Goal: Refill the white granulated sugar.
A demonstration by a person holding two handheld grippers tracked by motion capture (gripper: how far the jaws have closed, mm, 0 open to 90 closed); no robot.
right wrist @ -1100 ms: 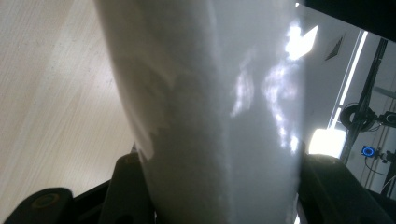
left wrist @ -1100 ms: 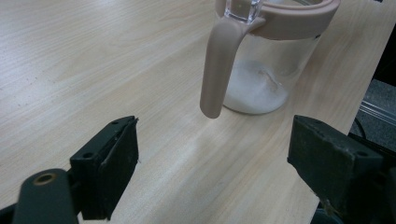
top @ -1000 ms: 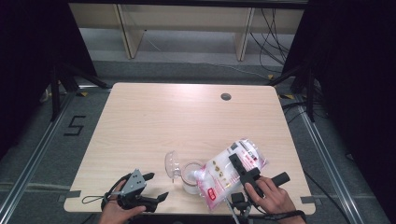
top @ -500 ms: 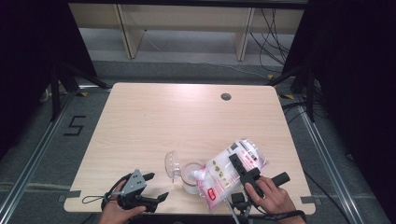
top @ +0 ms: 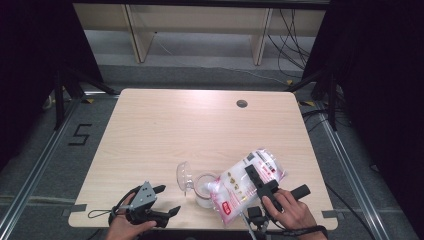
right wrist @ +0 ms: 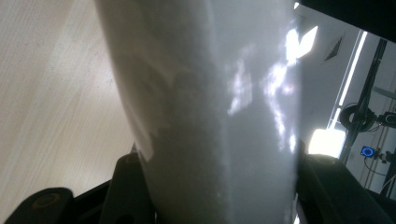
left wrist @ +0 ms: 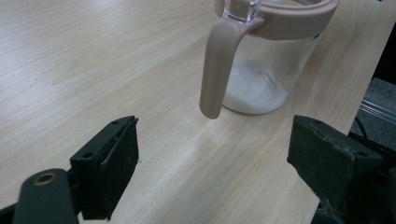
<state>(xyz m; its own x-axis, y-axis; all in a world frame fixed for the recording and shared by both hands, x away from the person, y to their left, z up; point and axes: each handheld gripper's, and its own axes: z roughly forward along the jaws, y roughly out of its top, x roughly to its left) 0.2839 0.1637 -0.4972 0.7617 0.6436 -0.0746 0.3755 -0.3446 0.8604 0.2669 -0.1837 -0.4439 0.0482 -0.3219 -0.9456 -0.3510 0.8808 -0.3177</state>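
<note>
Right gripper (top: pixel 260 181) sits near the table's (top: pixel 200 130) front edge, right of centre, w/ its jaws clamped on a clear plastic bag (top: pixel 245 182) of white powder — bag is tilted, lower corner dipping toward the mouth of a glass jar (top: pixel 202 192) just left of it. In the right gripper view the bag (right wrist: pixel 205 112) stands betw. the two black jaws, pressed on both sides, white grains showing through the film. The jar stands upright on the table near the front edge, approx. mid-width; it has a pinkish-beige rim and a handle (left wrist: pixel 217 70) hanging down one side, and its clear lid (top: pixel 183 176) is flipped open to the left. Some white powder lies at the bottom of the jar (left wrist: pixel 261 79), seen thru the glass in the left gripper view. Left gripper (top: pixel 162 200) is at the front-left of the table, held low — jaws spread wide apart, nothing betw. them, aimed at the jar's handle side but well short of touching it. A person's hand (top: pixel 292 212) grips the right tool from the bottom edge.
</note>
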